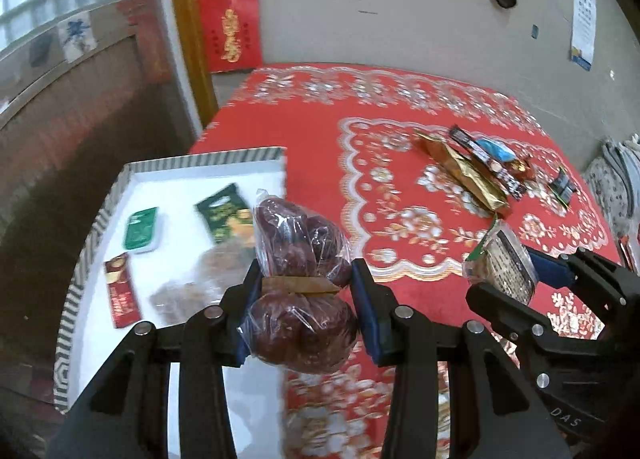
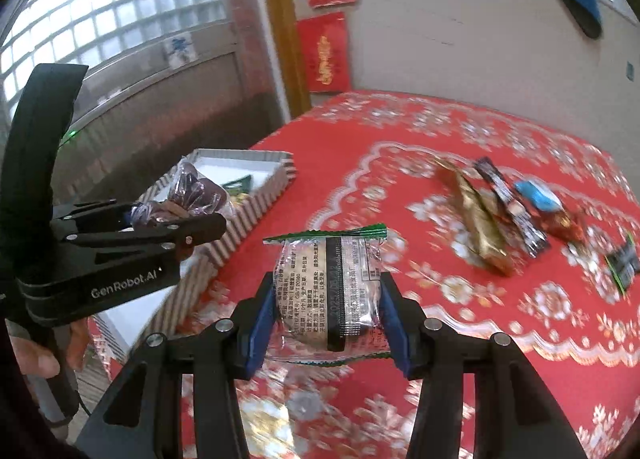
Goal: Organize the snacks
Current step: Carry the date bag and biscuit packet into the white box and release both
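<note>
The left gripper [image 1: 304, 291] clamps a bag of dates [image 1: 300, 259] over the tray's [image 1: 200, 159] right edge, nearer the tray. The right gripper [image 2: 326, 311] clamps a wrapped cake [image 2: 328, 291], upright, above the tablecloth [image 2: 440, 399] right of the tray.

left wrist: close behind its fingers, angled down over white tray [image 1: 100, 219] edge | right wrist: likewise, over red tablecloth [image 2: 460, 139] | shared: tray, tablecloth, far wrappers [image 1: 480, 167], each other's gripper

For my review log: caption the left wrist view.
Left gripper holds bagged red dates beside the snack box.
</note>
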Tool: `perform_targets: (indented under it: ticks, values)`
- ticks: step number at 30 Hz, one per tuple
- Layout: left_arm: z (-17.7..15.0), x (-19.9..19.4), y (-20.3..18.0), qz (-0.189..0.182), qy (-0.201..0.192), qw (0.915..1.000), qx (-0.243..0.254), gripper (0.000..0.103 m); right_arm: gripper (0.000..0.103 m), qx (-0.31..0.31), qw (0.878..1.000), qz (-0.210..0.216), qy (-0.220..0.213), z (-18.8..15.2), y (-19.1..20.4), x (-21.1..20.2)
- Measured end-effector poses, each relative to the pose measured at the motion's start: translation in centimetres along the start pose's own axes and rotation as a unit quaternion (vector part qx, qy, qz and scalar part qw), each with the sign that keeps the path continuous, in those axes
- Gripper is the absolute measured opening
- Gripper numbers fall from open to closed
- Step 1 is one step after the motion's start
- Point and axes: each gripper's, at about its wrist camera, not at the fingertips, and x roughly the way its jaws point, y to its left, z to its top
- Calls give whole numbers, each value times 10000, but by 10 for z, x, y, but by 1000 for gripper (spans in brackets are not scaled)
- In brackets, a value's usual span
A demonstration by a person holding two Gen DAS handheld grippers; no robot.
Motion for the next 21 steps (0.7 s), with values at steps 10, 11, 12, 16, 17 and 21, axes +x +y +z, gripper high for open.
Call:
perform_targets:
  ticks: [10,11,12,16,17,21]
  values:
    - [-16,-9,64,417,-12,9984,-387,40,50,-501,9981,345,44,28,56,24]
    - [-18,-10,70,450,-4,9980,-433,40,50,-551,9978,366,64,31,62,29]
    - [-20,-10,75,480,4,9977,-470,40,50,-577,9975,392,80,33,66,32]
    - [-30,-5,95,570,97,9965,-605,40,50,-686,9961,520,174,41,83,47]
    - [-33,-4,99,578,125,9962,-634,40,50,-725,9956,556,202,43,89,52]
    - [-44,0,113,598,218,9951,-762,40,50,-859,9937,640,323,51,106,71]
